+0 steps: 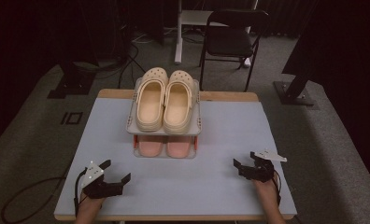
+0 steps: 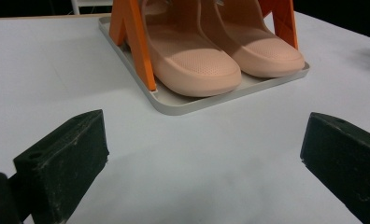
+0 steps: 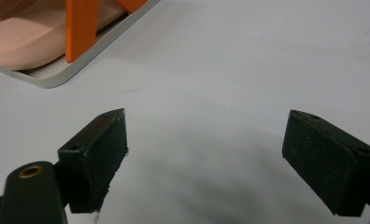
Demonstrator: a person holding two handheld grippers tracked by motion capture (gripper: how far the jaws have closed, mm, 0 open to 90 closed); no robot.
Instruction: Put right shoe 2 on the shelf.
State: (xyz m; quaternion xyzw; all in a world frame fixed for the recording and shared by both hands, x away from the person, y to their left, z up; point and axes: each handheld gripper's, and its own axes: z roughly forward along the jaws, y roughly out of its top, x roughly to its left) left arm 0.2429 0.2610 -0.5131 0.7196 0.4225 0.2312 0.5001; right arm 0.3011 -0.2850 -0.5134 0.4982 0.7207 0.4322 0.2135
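- A pale grey table (image 1: 230, 140) was seen in the high view, with a black folding chair (image 1: 230, 39) set on the carpet beyond its far edge.
- A two-level shoe rack (image 1: 198, 125) with orange posts (image 2: 137, 44) was placed at the middle of the table, toward the far side.
- A pair of cream clogs (image 1: 164, 100) was laid side by side on the upper shelf, toes pointed away from the person.
- A pair of pink slippers (image 2: 220, 58) was kept on the lower tray (image 2: 183, 103), toes turned toward the person.
- The left gripper (image 1: 115, 173) was rested near the front left corner, jaws held wide apart and empty.
- The right gripper (image 1: 245, 161) was rested near the front right, jaws likewise spread and empty, well apart from the rack.
- No readable writing or brand mark could be made out on anything.
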